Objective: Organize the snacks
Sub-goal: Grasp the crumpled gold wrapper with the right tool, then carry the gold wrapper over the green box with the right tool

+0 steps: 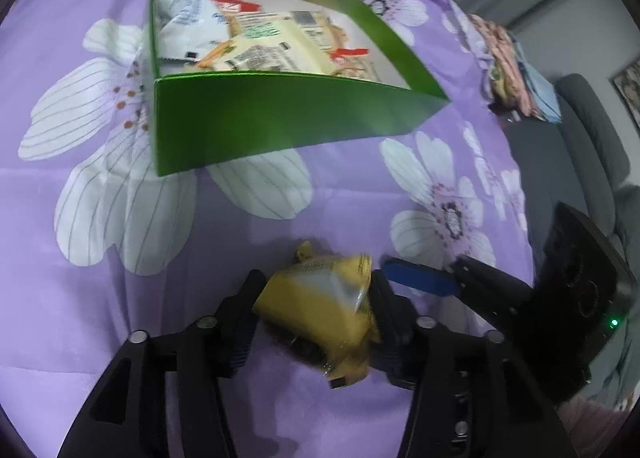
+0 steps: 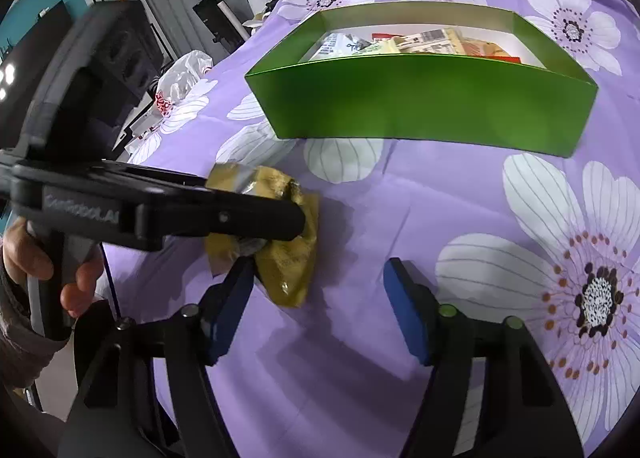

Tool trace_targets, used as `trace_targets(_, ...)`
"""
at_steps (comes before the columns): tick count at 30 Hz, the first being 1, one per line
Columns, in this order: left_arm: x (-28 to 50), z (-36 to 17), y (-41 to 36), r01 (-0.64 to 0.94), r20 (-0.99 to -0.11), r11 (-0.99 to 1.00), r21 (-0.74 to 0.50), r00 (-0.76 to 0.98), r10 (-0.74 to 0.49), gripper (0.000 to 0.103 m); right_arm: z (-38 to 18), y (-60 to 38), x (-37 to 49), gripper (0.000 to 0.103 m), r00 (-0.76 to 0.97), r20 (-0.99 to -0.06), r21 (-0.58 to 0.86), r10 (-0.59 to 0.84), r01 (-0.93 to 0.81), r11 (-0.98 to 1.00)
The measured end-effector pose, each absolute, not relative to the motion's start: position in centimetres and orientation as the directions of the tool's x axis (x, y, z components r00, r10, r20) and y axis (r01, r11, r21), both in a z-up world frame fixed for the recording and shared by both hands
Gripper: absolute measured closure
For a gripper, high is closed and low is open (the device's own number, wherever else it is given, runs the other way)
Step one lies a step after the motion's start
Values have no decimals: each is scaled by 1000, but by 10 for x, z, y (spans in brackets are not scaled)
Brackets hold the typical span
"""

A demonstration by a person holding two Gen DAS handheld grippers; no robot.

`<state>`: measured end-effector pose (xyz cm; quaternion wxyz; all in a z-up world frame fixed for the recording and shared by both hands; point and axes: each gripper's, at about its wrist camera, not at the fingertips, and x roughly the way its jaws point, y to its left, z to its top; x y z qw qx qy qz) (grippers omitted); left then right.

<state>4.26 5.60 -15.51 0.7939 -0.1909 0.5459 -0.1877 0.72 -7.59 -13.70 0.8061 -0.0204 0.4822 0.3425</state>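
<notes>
Several snack packets point(image 1: 256, 41) already inside the green box point(image 1: 280, 125), lying flat on its white floor. One yellow snack packet point(image 1: 320, 310) outstanding, still outside the box, just short of its near wall, over the purple floral cloth point(image 1: 120, 217). Judged well advanced: only this packet seen loose; transfer into the box remaining.

Left hand-held gripper point(image 1: 316, 298) clamped on the yellow packet, both pads pressing its sides. Right hand-held gripper point(image 2: 320, 298) with jaws apart, nothing between them, left blue pad just beside the packet, near side of the box.

Left wrist view: box contents seen from above, white, cream and red-marked wrappers; folded fabrics point(image 1: 516, 69) beyond the box's far right corner; grey sofa point(image 1: 580, 145) further right. Not seen there: the holding hand.

Right wrist view: person's hand point(image 2: 48, 270) on the left tool's handle, packet crumpled under its finger; contents of the box mostly hidden by the near wall; white plastic bag point(image 2: 184, 73) left of the box.
</notes>
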Motion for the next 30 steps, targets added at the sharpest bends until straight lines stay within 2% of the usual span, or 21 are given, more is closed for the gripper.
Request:
trace_targets(1,42,-154,57,80,-802,866,-493,344,-488,39,-137,-78,8,40,299,-786,309,542,-569,762)
trace_targets(3,38,-152,63,50,-817,886,-460,368,-445,26,-137,-75,9,40,292,-779,322,554,-573,754)
trace_targets(5,32,-150,72,19,-823,896,-444,386,-416,25,-138,-71,8,41,282,-772,332,570,-585,740)
trace_targets(11,16,-155,84,-35,-797,869,-494,419,-436,25,-141,-61,5,43,249,-763,345,596,-624,702)
trace_targets(13,15,-155,87,-52,-791,864,-501,433,-433,27,-140,-55,6,51,232,-758,354,609,-637,684)
trace_targets(15,16,-154,88,-60,-782,857,-511,447,-435,46,-139,-49,7,58,217,-756,361,618,-650,669)
trace_targets(17,18,-154,89,-62,-780,856,-514,449,-436,53,-141,-42,9,64,202,-754,364,625,-663,654)
trace_targets(19,19,-158,89,-71,-791,862,-501,442,-423,54,-144,-37,10,77,206,-758,354,619,-667,655)
trace_targets(20,19,-160,90,-77,-796,865,-495,440,-416,54,-144,-36,11,80,208,-755,355,622,-667,655)
trace_targets(25,18,-164,100,-87,-784,851,-518,445,-432,59,-145,-35,17,88,204,-745,381,635,-651,657)
trace_targets(30,16,-159,95,-65,-793,873,-484,454,-406,61,-142,-33,14,91,220,-741,372,634,-652,661)
